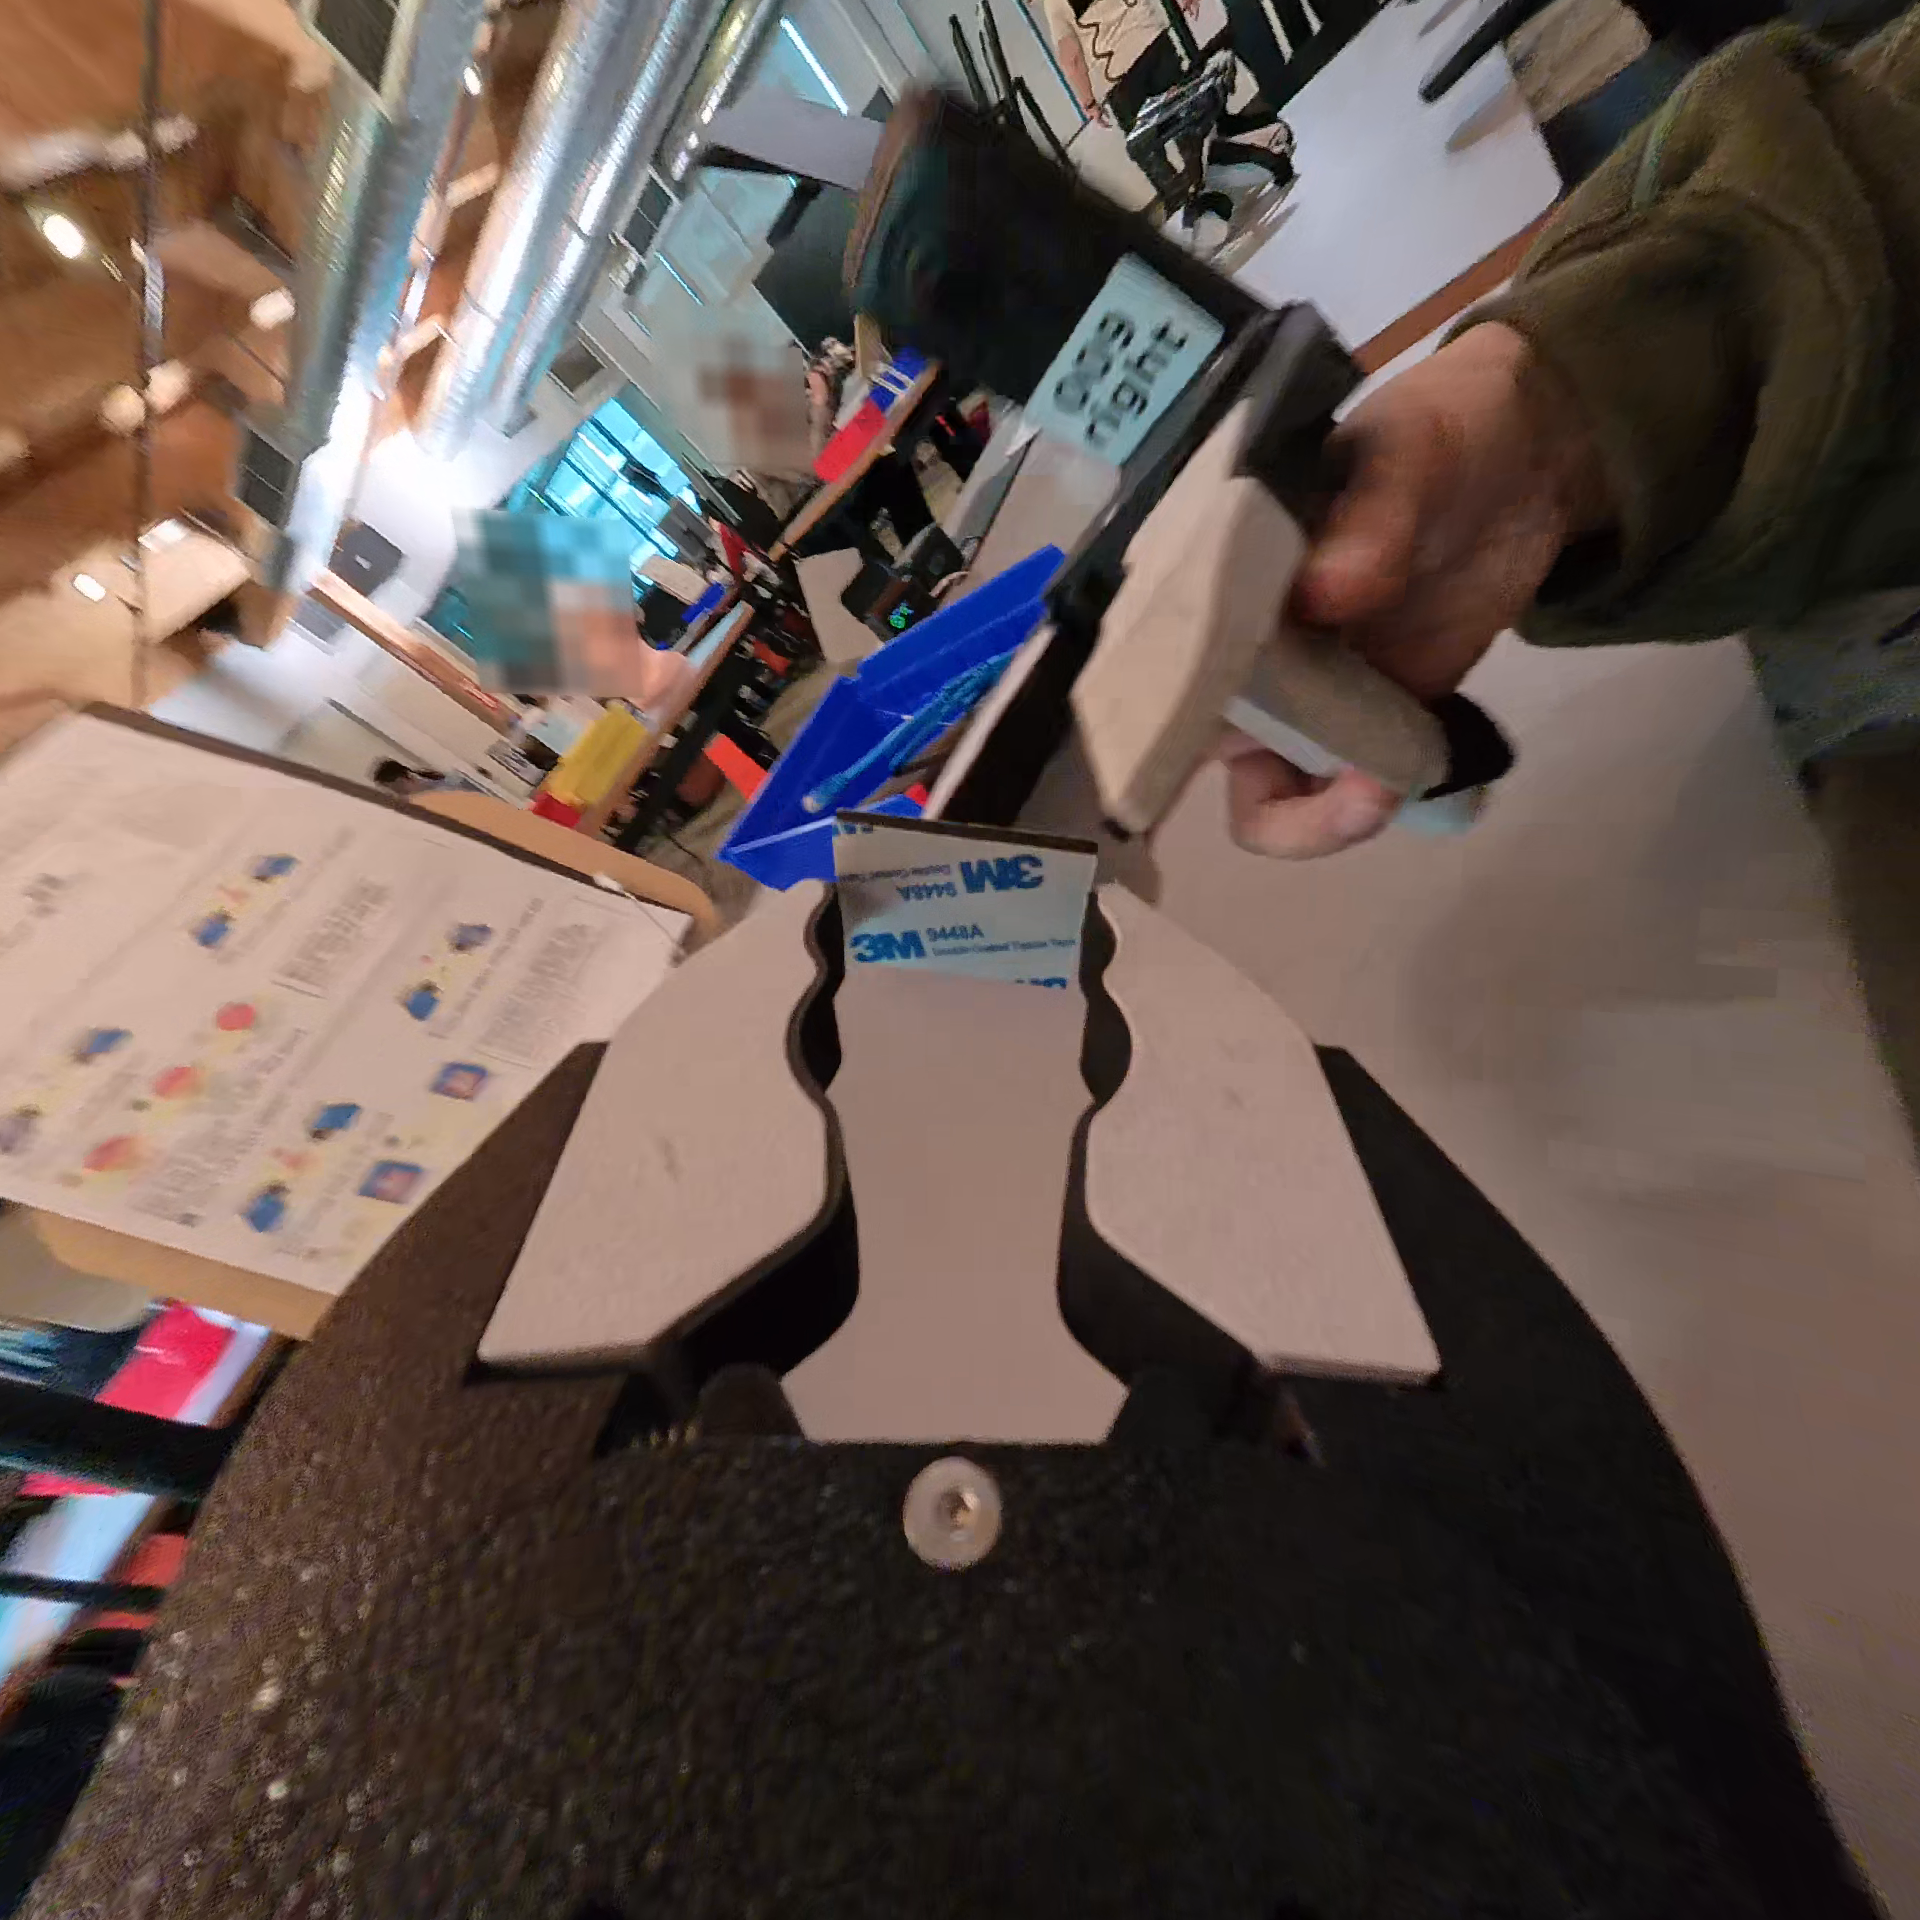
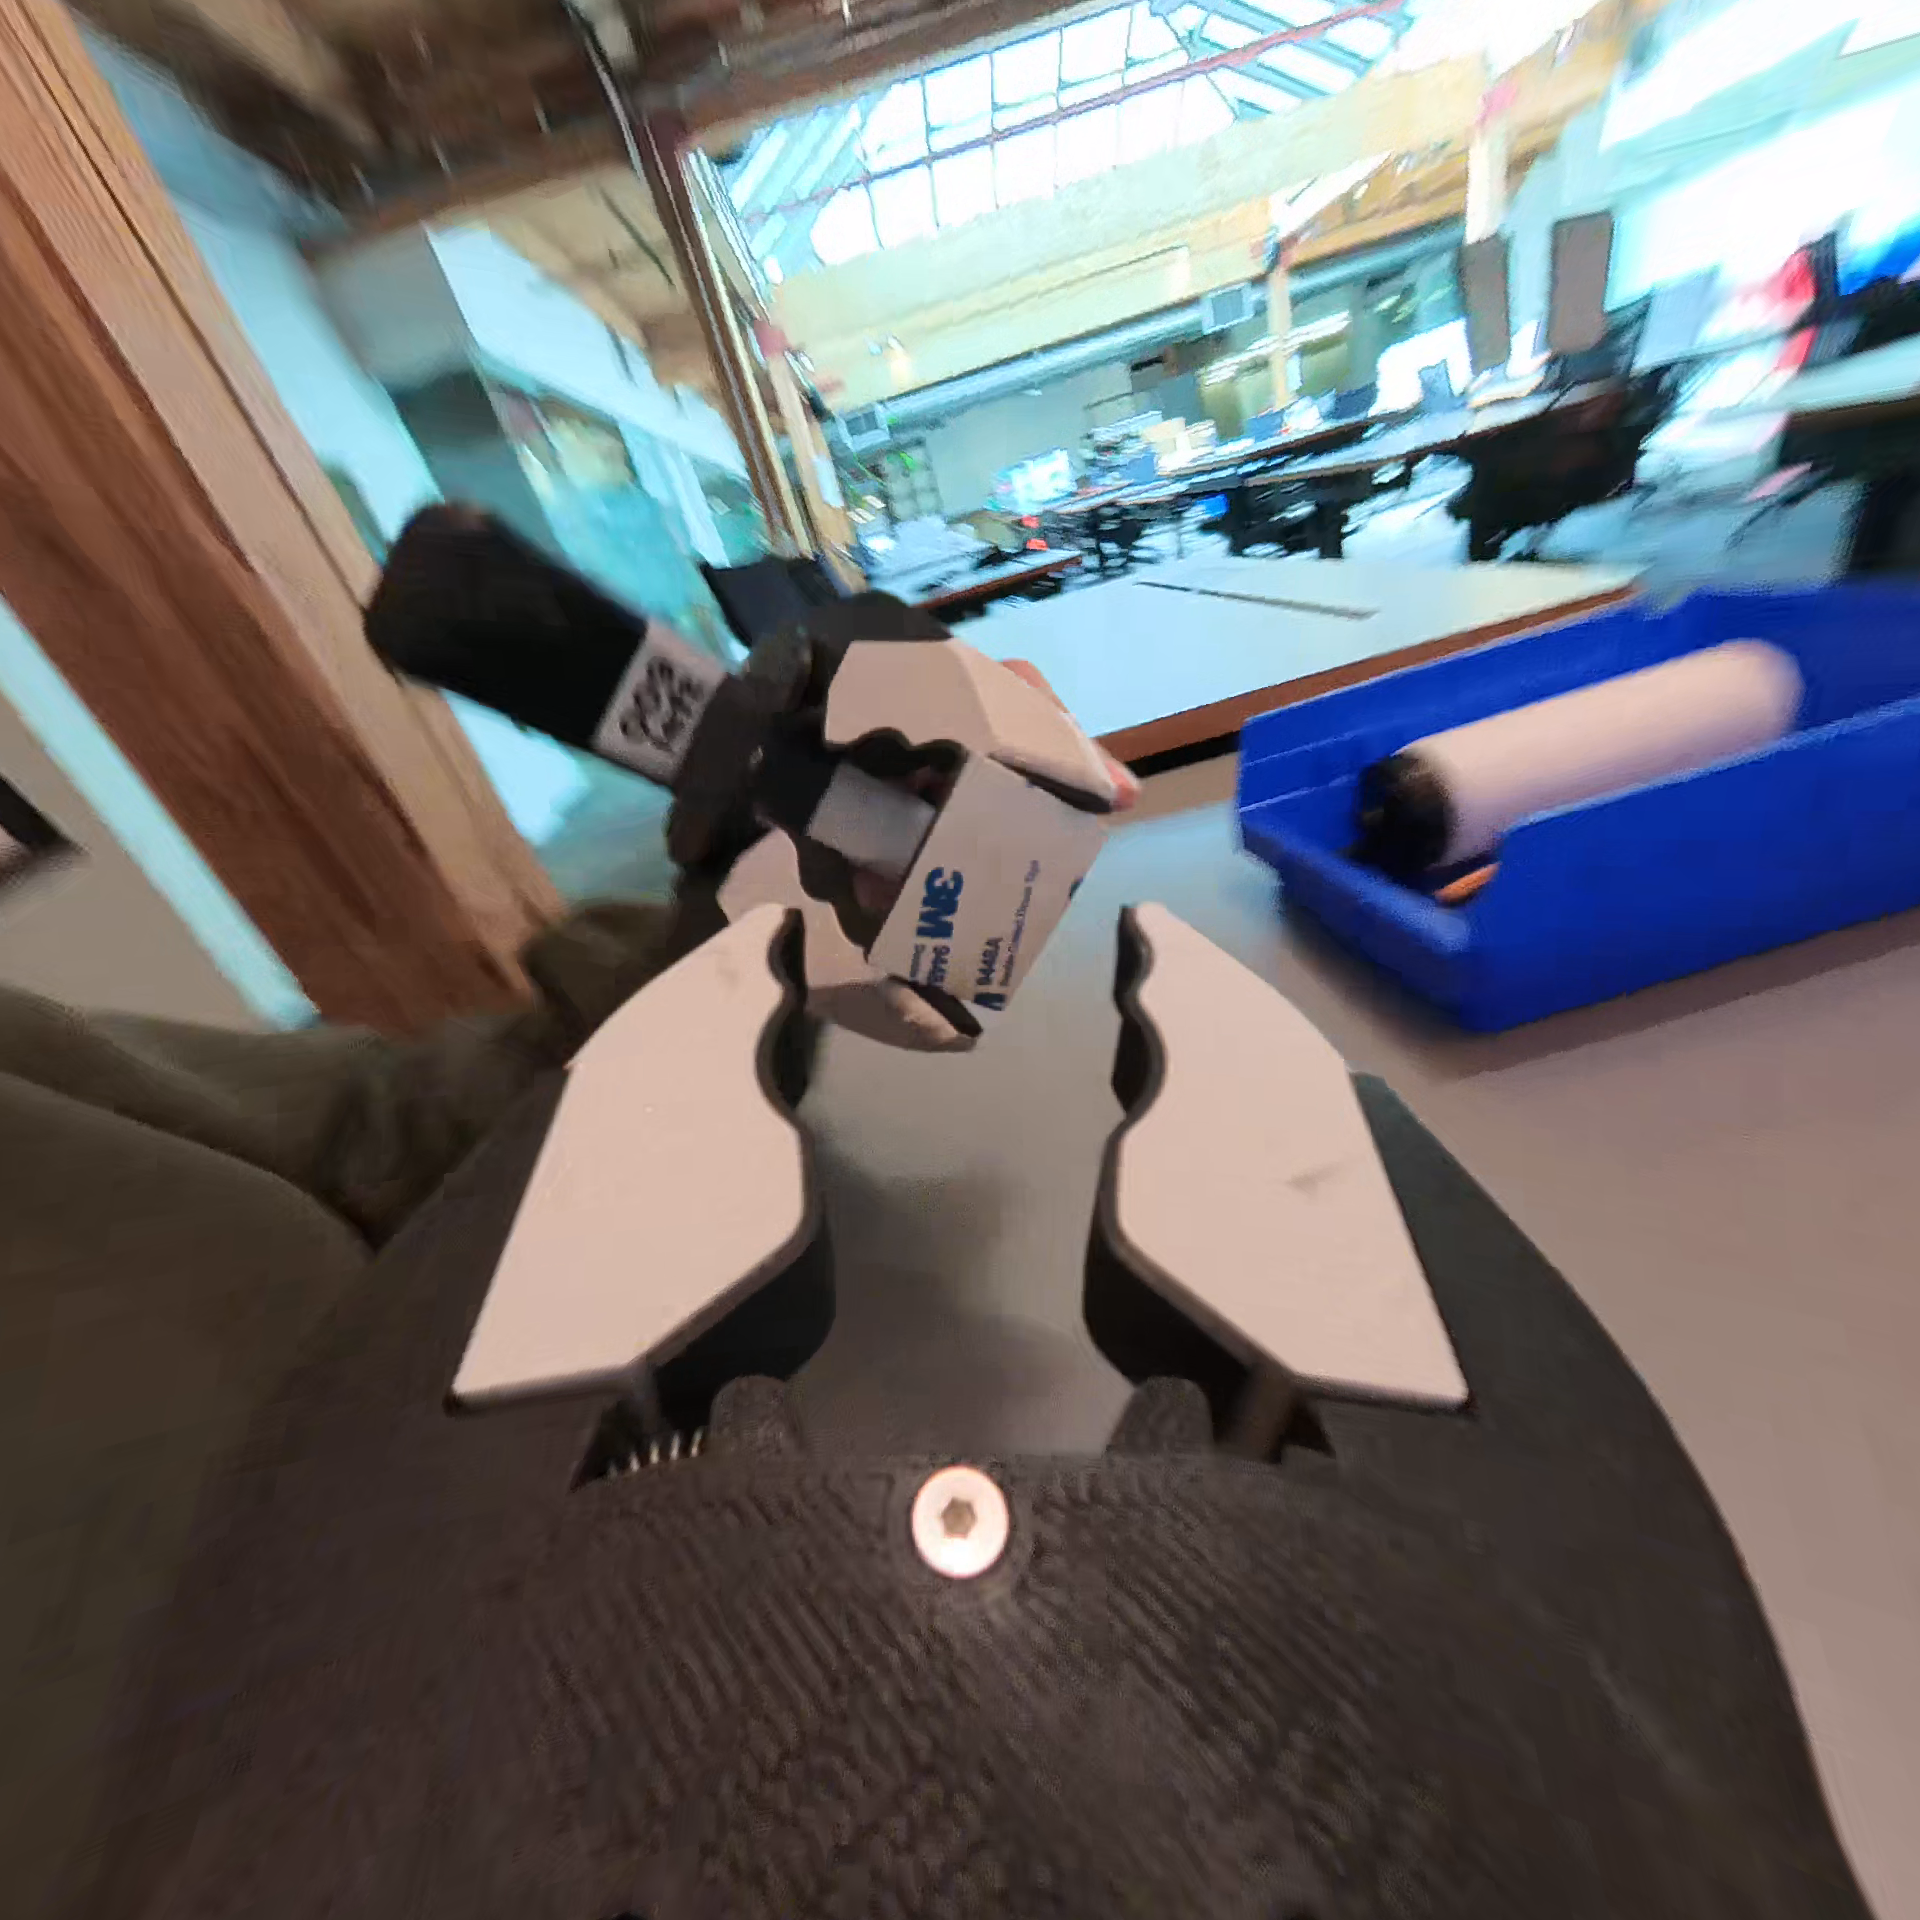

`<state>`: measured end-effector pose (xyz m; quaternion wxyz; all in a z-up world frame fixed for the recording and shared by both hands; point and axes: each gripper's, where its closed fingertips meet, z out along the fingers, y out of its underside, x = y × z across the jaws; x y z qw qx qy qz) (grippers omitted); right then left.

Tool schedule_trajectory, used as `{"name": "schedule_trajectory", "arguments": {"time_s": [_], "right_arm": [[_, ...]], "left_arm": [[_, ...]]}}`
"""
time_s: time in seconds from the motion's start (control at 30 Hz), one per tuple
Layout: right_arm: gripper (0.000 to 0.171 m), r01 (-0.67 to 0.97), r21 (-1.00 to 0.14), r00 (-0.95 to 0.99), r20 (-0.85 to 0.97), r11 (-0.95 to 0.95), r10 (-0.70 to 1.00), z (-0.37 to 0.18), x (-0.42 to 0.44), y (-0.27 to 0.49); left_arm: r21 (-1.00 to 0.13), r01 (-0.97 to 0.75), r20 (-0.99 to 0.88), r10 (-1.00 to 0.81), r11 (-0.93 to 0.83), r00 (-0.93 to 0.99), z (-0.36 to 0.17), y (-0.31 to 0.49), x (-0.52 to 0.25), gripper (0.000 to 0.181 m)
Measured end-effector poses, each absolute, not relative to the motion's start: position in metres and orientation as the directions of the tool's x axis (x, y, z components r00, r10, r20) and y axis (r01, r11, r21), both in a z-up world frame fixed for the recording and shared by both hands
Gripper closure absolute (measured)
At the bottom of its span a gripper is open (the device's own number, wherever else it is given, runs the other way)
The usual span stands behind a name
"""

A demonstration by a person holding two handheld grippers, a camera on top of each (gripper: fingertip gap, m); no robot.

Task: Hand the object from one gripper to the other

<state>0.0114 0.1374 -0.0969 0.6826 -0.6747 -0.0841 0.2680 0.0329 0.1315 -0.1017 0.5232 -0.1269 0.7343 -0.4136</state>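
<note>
Fingers of the left gripper (image 1: 961,935) are pinching a thin tape-backed pad (image 1: 964,914), light and flexible, while the right gripper (image 2: 961,935), fingers spread wide, is nearing the pad's free edge.

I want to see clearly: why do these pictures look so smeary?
Left wrist view: the room behind is streaked with motion blur, while the left gripper and its white flat adhesive pad stay sharp. Right wrist view: the blue plastic bin and the background are smeared.
</note>
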Motion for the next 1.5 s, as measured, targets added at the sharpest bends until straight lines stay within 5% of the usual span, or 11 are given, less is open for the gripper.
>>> {"name": "schedule_trajectory", "arguments": {"time_s": [0.03, 0.13, 0.27, 0.4, 0.5, 0.93, 1.2, 1.5], "right_arm": [[0.108, -0.121, -0.993, 0.888, -0.113, -0.01, 0.445, -0.096, 0.014, 0.135], [0.096, 0.347, -0.932, 0.879, 0.362, 0.103, 0.312, -0.094, 0.018, 0.128], [0.099, 0.803, -0.585, 0.572, 0.81, 0.113, 0.126, -0.095, 0.022, 0.124], [0.103, 0.978, -0.199, 0.196, 0.979, 0.065, 0.049, -0.108, 0.016, 0.13], [0.108, 0.996, -0.055, 0.055, 0.998, 0.068, 0.002, -0.111, 0.009, 0.133], [0.138, 0.993, -0.014, 0.014, 1.0, 0.12, 0.001, -0.114, -0.004, 0.132], [0.138, 0.908, -0.1, 0.086, 0.995, -0.408, -0.052, -0.102, 0.076, 0.137], [0.138, 0.832, 0.037, -0.026, 0.999, -0.553, 0.028, -0.113, 0.084, 0.138]], "left_arm": [[-0.781, 0.218, -0.611, -0.645, 0.585, -0.459, -0.104, 0.133, 0.032, 0.138], [-0.909, 0.129, -0.388, -0.689, 0.397, -0.612, -0.107, 0.13, 0.025, 0.138], [-0.985, 0.002, -0.114, -0.648, 0.171, -0.753, -0.106, 0.123, 0.013, 0.138], [-0.989, -0.111, 0.042, -0.546, 0.094, -0.837, -0.112, 0.108, 0.002, 0.138], [-0.984, -0.16, 0.101, -0.487, 0.081, -0.868, -0.117, 0.099, -0.003, 0.138], [-0.96, -0.278, 0.243, -0.449, 0.014, -0.86, -0.122, 0.102, -0.003, 0.138], [-0.979, -0.189, 0.048, -0.818, 0.075, -0.573, -0.113, 0.138, 0.043, 0.132], [-0.977, -0.213, 0.121, -0.883, -0.025, -0.453, -0.113, 0.129, 0.061, 0.158]]}}
